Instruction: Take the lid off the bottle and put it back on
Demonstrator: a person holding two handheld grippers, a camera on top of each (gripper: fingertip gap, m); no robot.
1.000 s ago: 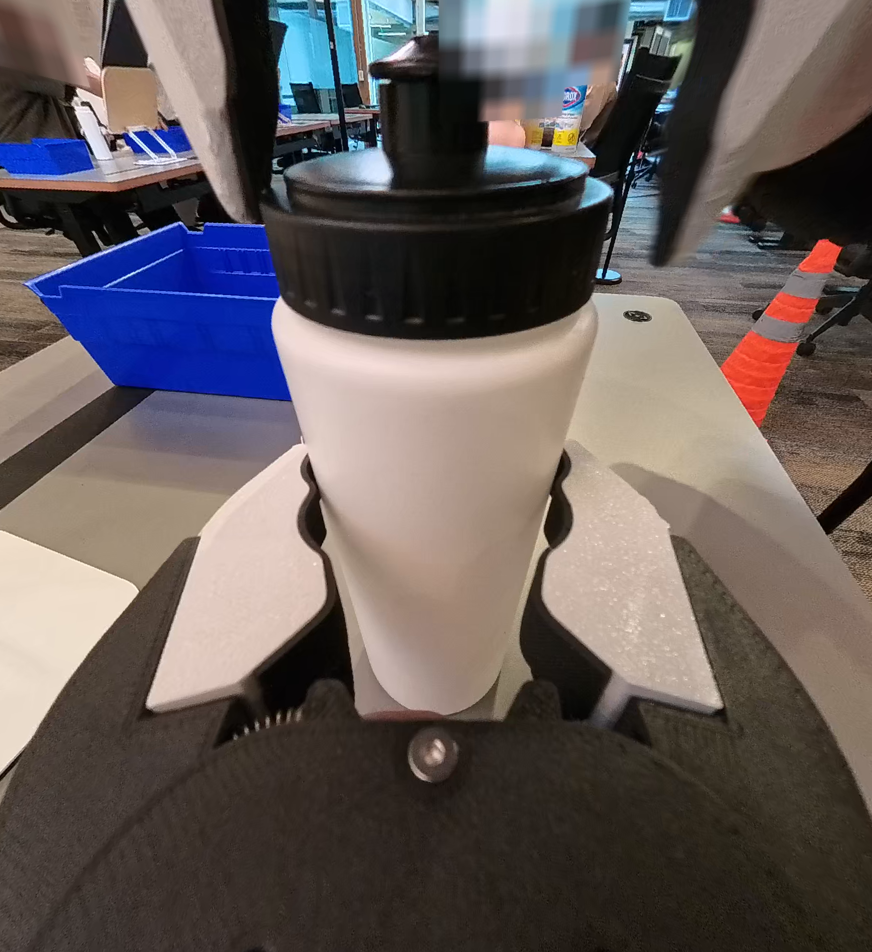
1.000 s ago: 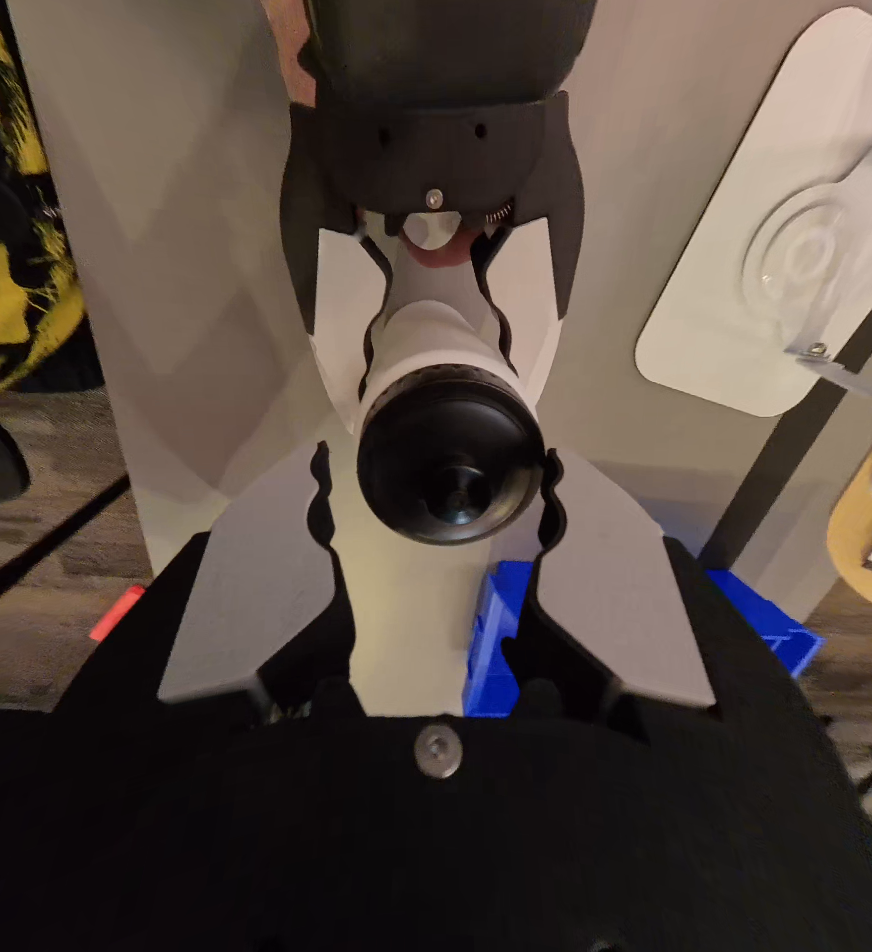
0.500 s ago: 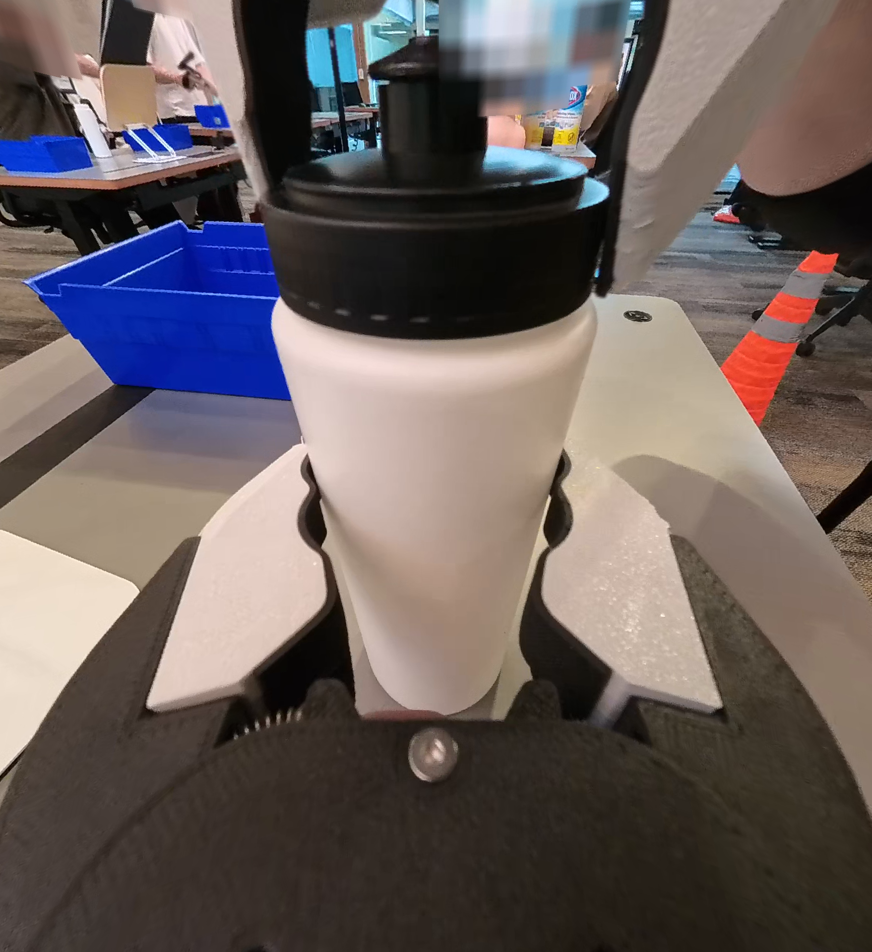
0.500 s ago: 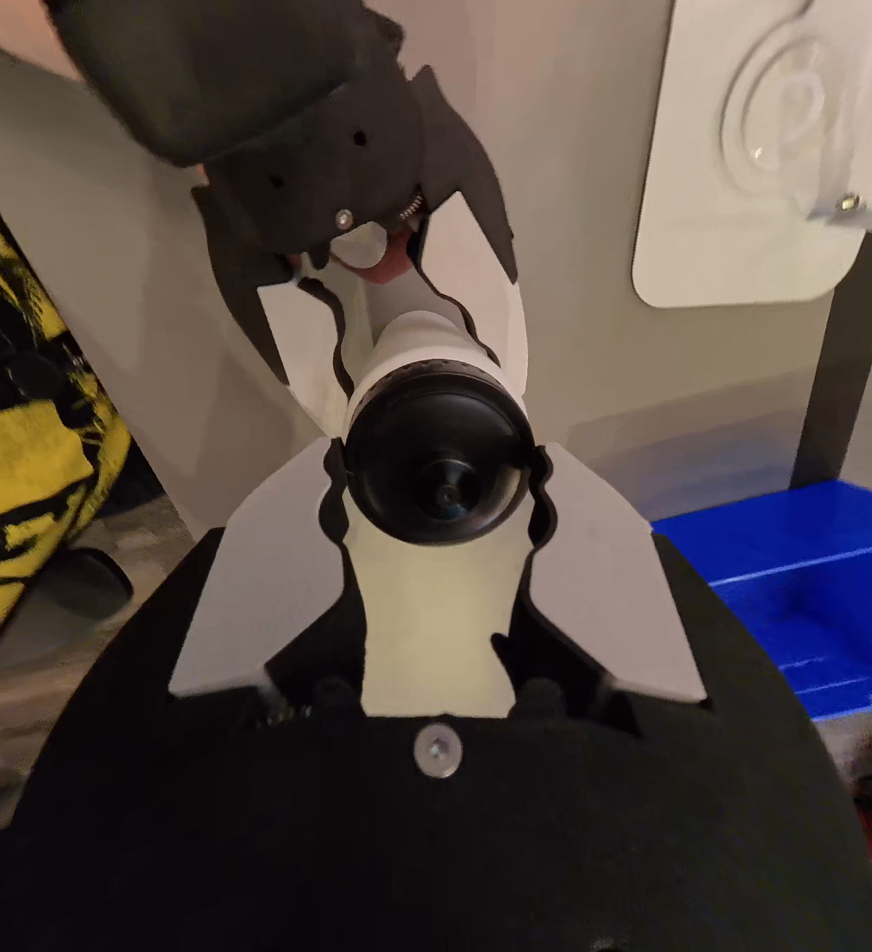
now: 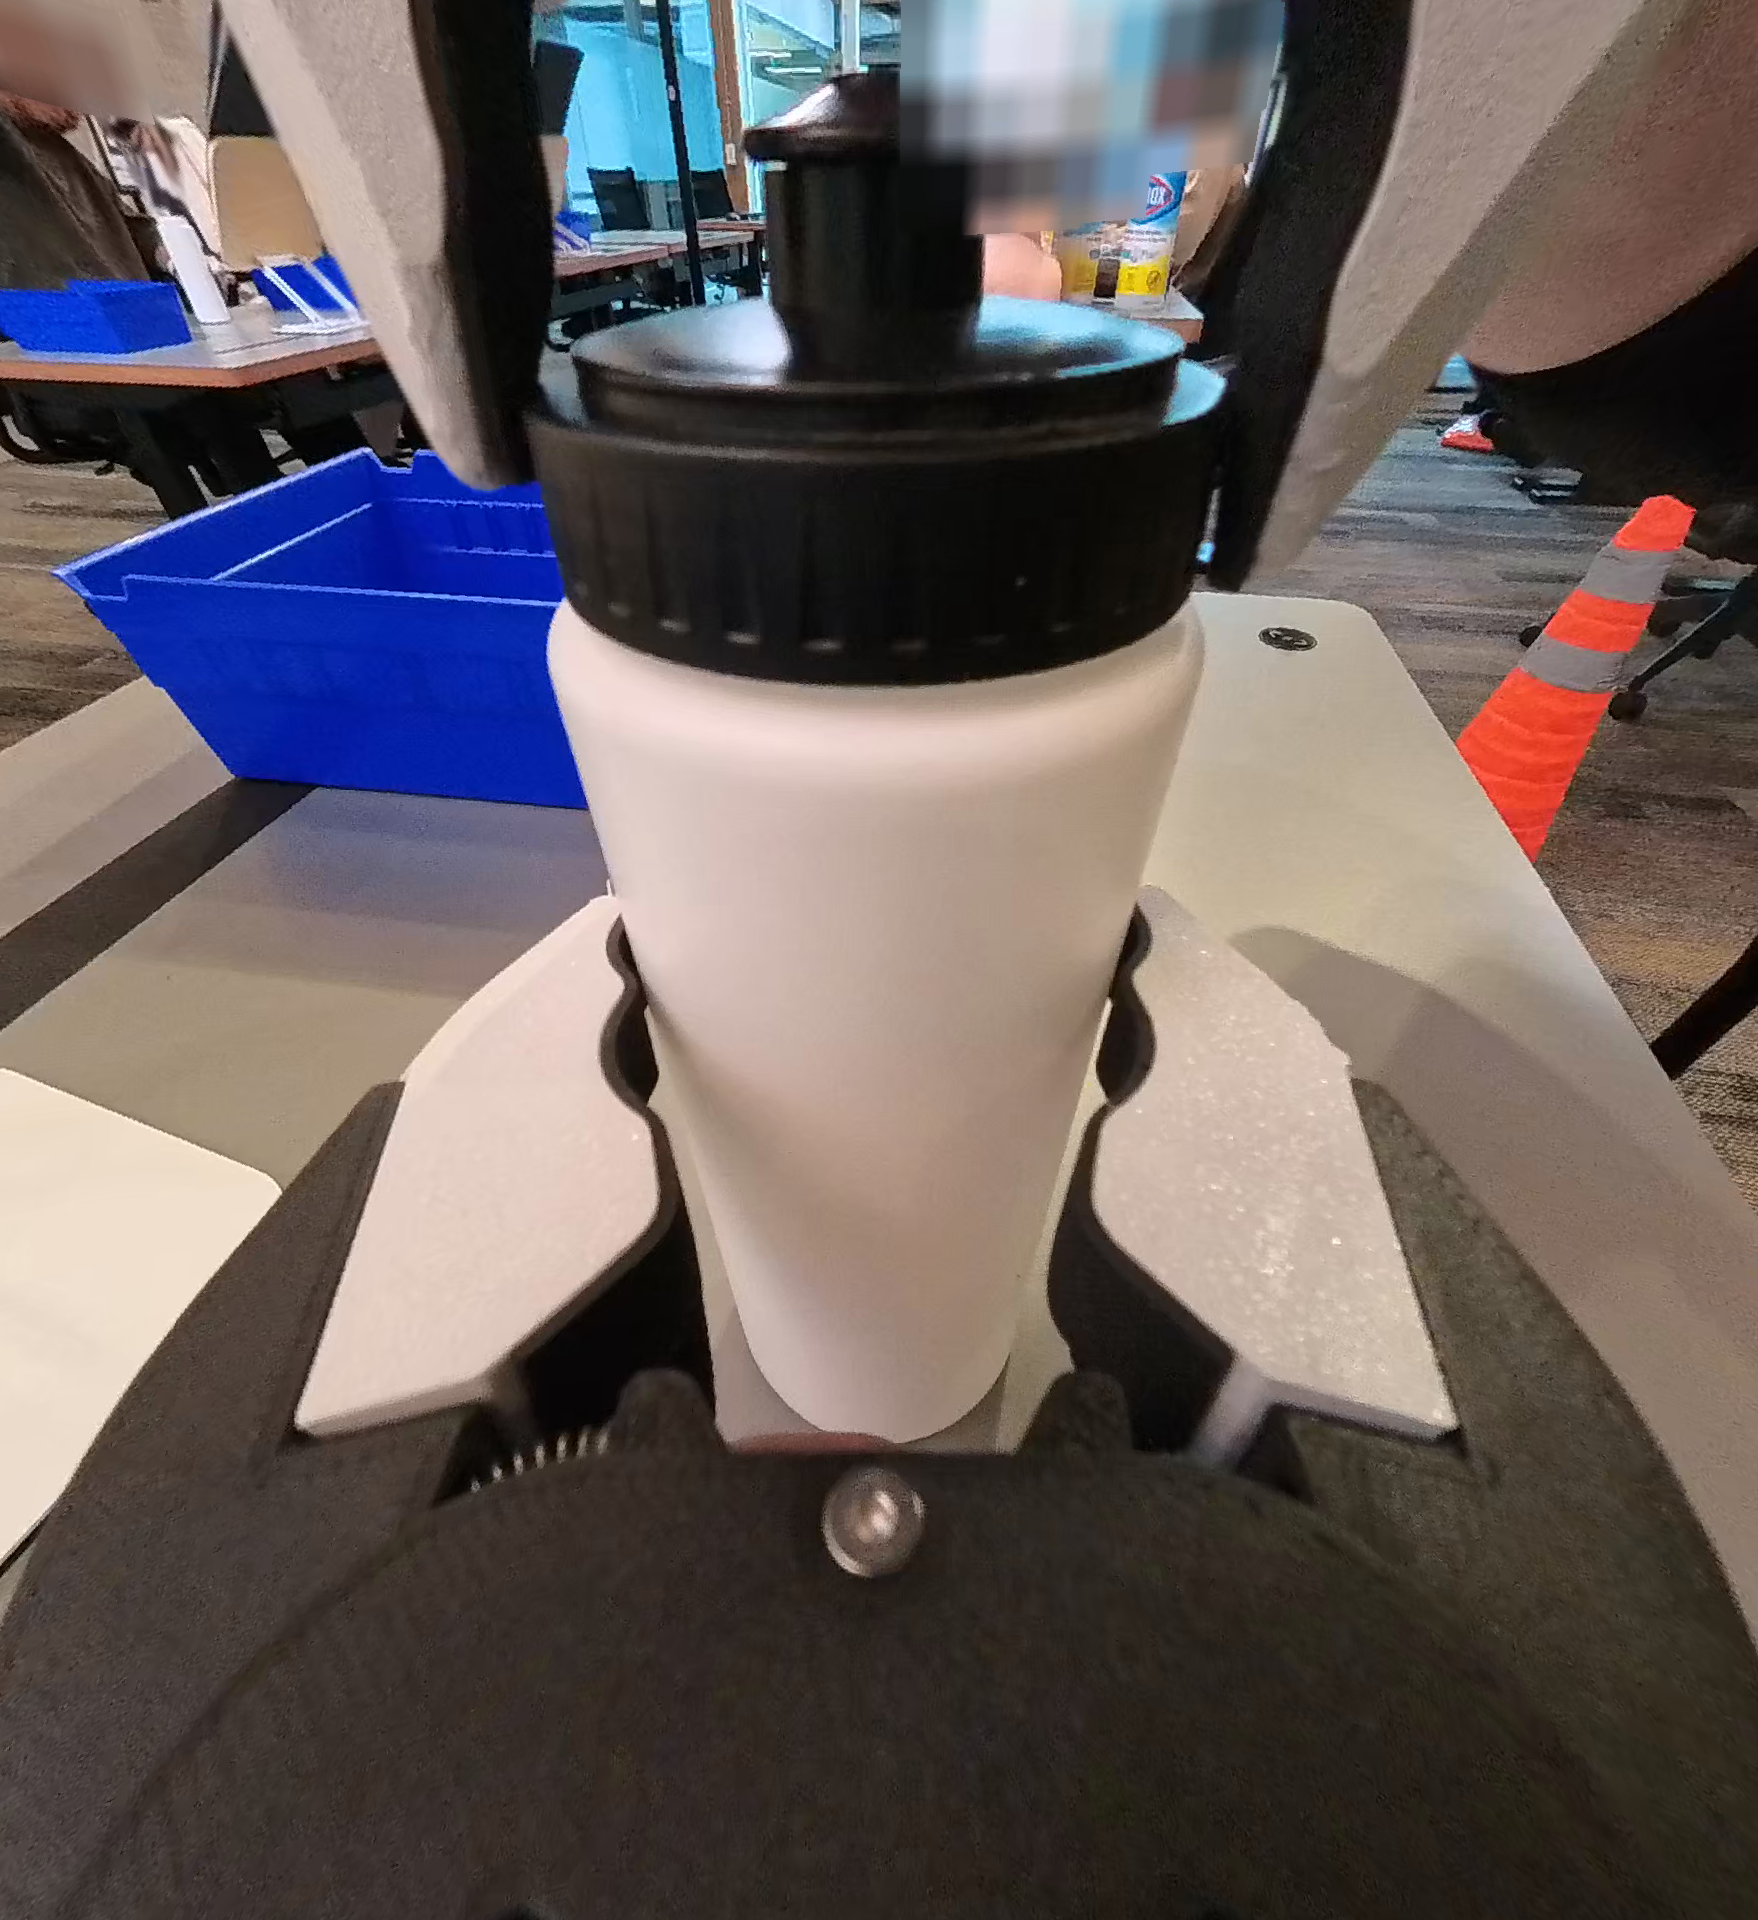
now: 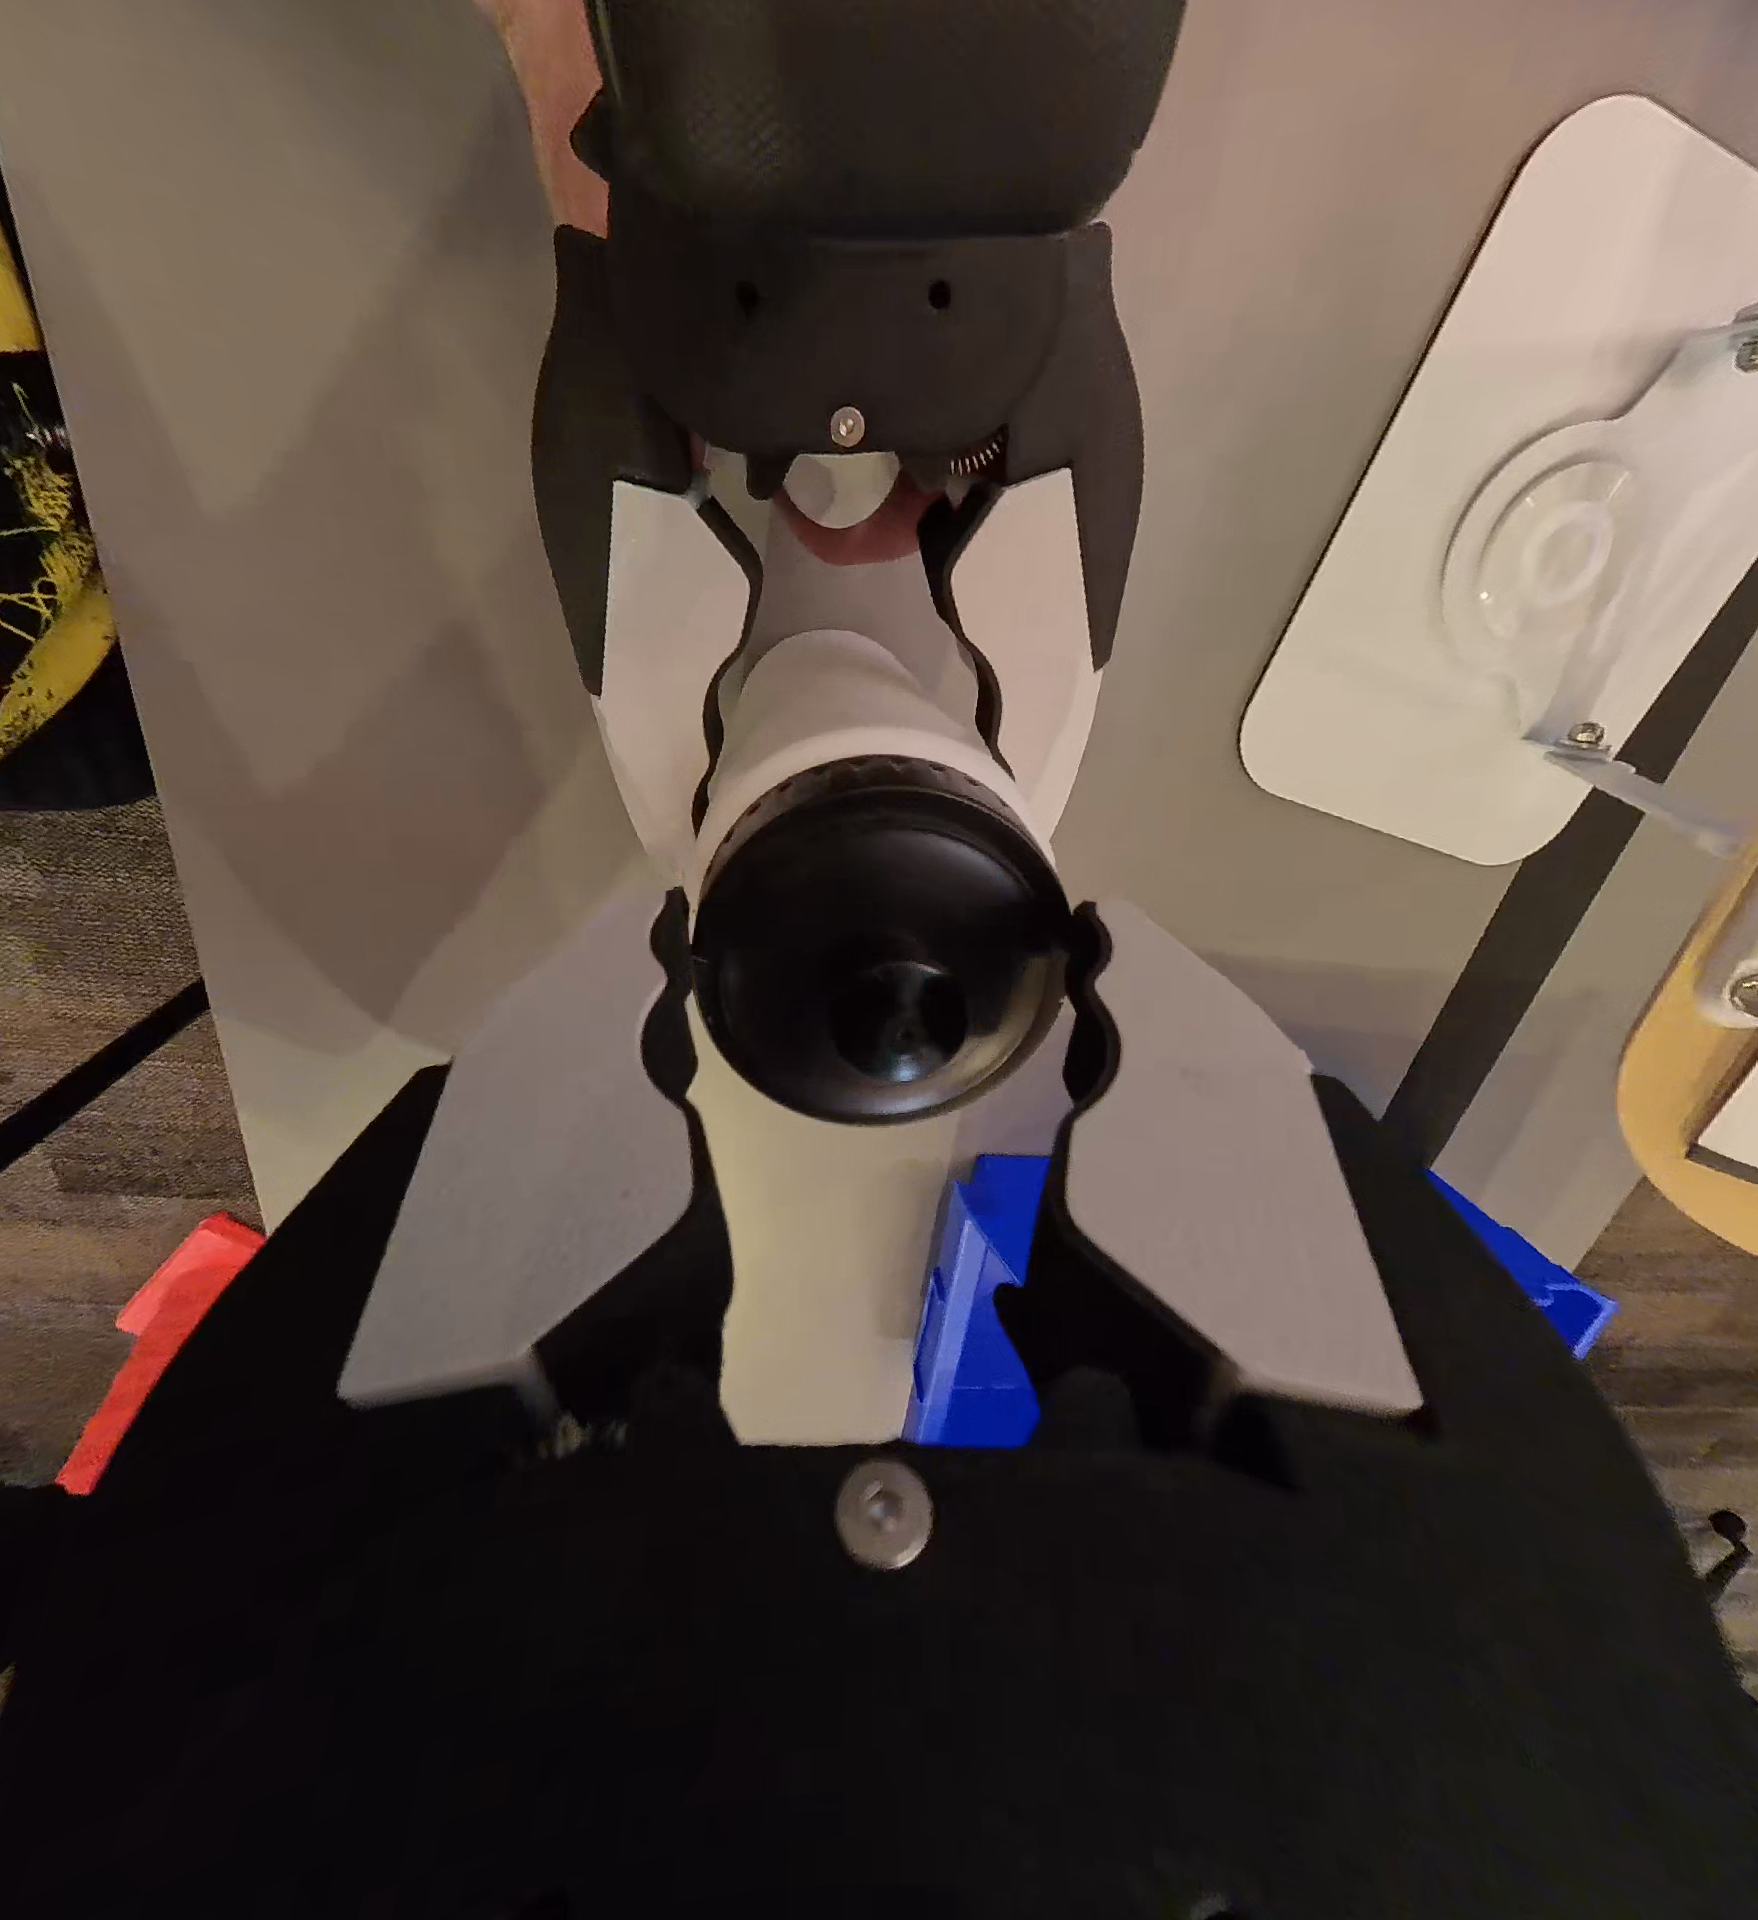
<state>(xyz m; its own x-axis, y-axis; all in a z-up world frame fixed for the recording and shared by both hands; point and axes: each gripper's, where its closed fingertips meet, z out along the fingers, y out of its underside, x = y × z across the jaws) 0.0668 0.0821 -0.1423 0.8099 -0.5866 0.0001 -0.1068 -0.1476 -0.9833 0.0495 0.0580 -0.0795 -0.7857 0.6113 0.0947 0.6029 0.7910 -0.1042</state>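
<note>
Judging the white bottle [image 5: 875,1018] first, I read it as a rigid, smooth-walled container with a matte finish, probably light, though I cannot see whether it holds anything. It stands upright on the grey table [image 5: 1374,831], its wall slick enough that a hold low on the body needs firm pressure to resist twisting. The black lid [image 5: 875,540] is the better place to grip: its skirt is ribbed all round, so fingers set on opposite sides of that band should turn it without slipping. The spout on top is too narrow to take torque.

My left gripper [image 5: 875,1039] is clamped on the bottle's lower body, its wavy inner edges pressed to both sides of the wall. My right gripper [image 6: 880,997] comes down from above, pointing along the bottle's axis, with one finger on each side of the lid; from its own camera the fingertips [image 6: 672,977] meet the rim, so I take it as closed on the lid, which sits fully seated on the neck.

Beyond the bottle, a blue bin [image 5: 335,644] rests on the table behind it, a white board [image 5: 54,1299] lies near my left gripper, and an orange cone [image 5: 1571,675] stands on the floor beyond the table edge.
</note>
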